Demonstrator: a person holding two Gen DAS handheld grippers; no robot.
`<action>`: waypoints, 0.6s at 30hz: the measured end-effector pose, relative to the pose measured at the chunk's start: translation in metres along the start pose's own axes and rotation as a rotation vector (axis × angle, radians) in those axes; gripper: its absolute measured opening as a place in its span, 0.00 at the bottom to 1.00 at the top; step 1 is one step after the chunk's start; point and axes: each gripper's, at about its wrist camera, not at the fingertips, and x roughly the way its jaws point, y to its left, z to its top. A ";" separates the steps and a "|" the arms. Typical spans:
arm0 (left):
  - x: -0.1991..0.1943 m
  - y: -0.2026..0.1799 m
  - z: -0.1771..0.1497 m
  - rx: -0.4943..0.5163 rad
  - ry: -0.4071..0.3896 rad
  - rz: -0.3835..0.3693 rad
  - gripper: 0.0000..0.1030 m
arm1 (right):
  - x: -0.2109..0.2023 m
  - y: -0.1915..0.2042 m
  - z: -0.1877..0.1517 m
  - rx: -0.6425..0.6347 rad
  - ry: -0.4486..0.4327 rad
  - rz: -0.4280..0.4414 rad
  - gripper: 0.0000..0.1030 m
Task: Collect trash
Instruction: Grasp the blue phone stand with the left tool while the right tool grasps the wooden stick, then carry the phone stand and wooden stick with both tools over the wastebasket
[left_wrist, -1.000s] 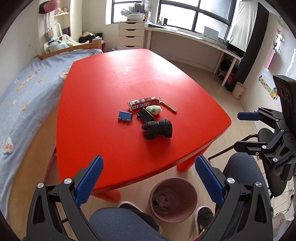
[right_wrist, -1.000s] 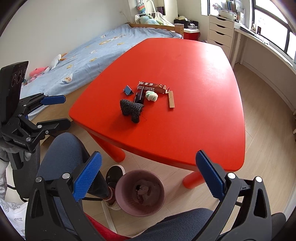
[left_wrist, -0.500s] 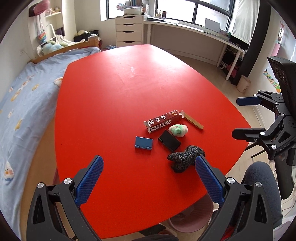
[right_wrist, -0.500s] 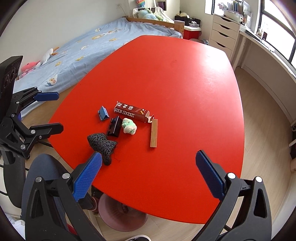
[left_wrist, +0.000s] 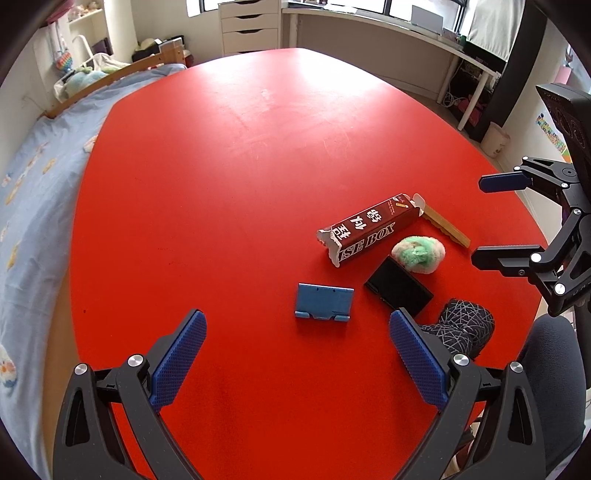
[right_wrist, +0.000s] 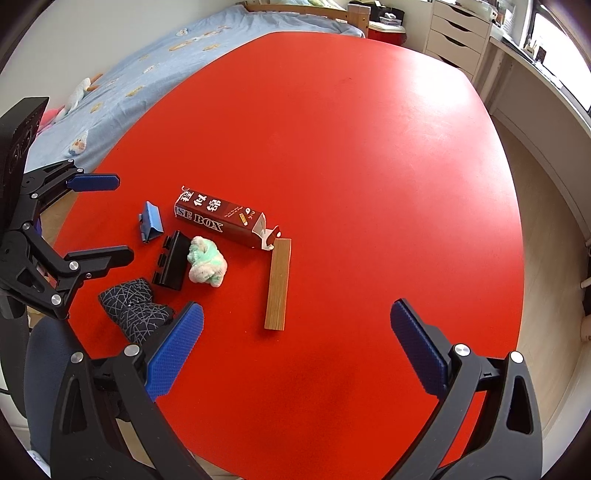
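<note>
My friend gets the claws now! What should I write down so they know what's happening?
Left claw: open, empty, above the red table.
Right claw: open, empty, above the same table.
Things, clustered together: torn brown box, wooden stick, green-white fuzzy ball, black case, blue stand, black patterned bundle.
Done: nothing picked up.
Left: collect all trash. No bin in view.

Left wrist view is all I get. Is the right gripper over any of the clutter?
Observer: No. The right gripper is open over bare red table; the flat wooden strip lies just ahead, left of centre.
Operator: Dark patterned fabric pouch, half hidden for me. Shape?
Observer: The pouch is bow-shaped, pinched in the middle.
Operator: The black flat thing?
Observer: A black plastic stand with hooked feet along one edge.
</note>
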 end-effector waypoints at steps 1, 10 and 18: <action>0.002 0.001 0.000 0.001 -0.001 0.005 0.92 | 0.002 0.000 0.001 -0.002 0.002 0.000 0.90; 0.007 -0.004 -0.004 0.026 -0.021 0.023 0.72 | 0.012 0.003 0.003 -0.024 -0.003 -0.020 0.51; 0.004 -0.006 0.004 0.019 -0.027 0.012 0.30 | 0.011 0.009 0.003 -0.041 0.001 -0.015 0.11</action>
